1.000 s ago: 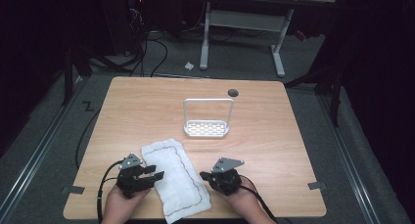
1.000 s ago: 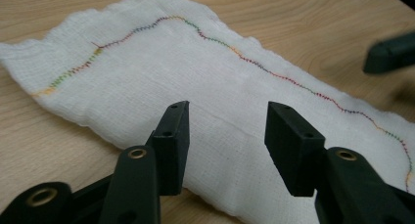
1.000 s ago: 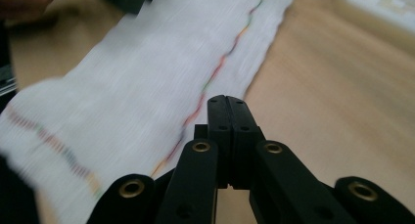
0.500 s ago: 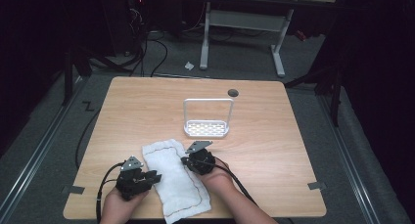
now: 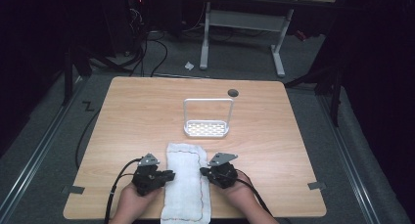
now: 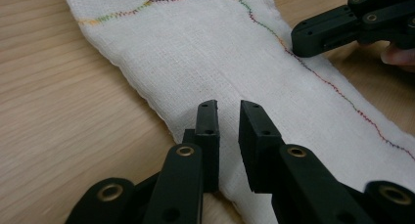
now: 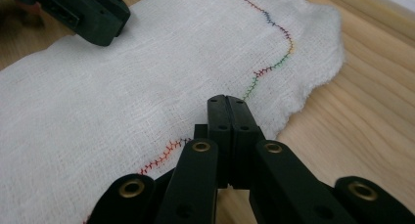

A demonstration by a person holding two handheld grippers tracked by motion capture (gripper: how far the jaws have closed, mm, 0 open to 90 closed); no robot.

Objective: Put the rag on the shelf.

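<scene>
A white cloth (image 5: pixel 186 185) with a multicoloured stitched line lies as a long narrow strip at the table's near edge, between my two grippers. My left gripper (image 5: pixel 171 175) points at its left edge. In the left gripper view its jaws (image 6: pixel 230 106) have just been closing and stand a narrow gap apart over the cloth (image 6: pixel 210 53), which lies flat with nothing pinched. My right gripper (image 5: pixel 203 172) is at the cloth's right edge. In the right gripper view its jaws (image 7: pixel 227 99) are shut together, tips over the cloth (image 7: pixel 147 77) by the stitching. Whether they nip any fabric I cannot tell.
A white wire rack (image 5: pixel 206 128) with an upright hoop stands mid-table beyond the cloth. The wooden table (image 5: pixel 137 116) has a round cable hole (image 5: pixel 233 93) at the back. Cables trail from both grippers toward the person.
The cloth was wider and slanted; now it is narrower and lies straight. My right gripper swung left over the cloth, then back to its right edge. The left jaws have narrowed.
</scene>
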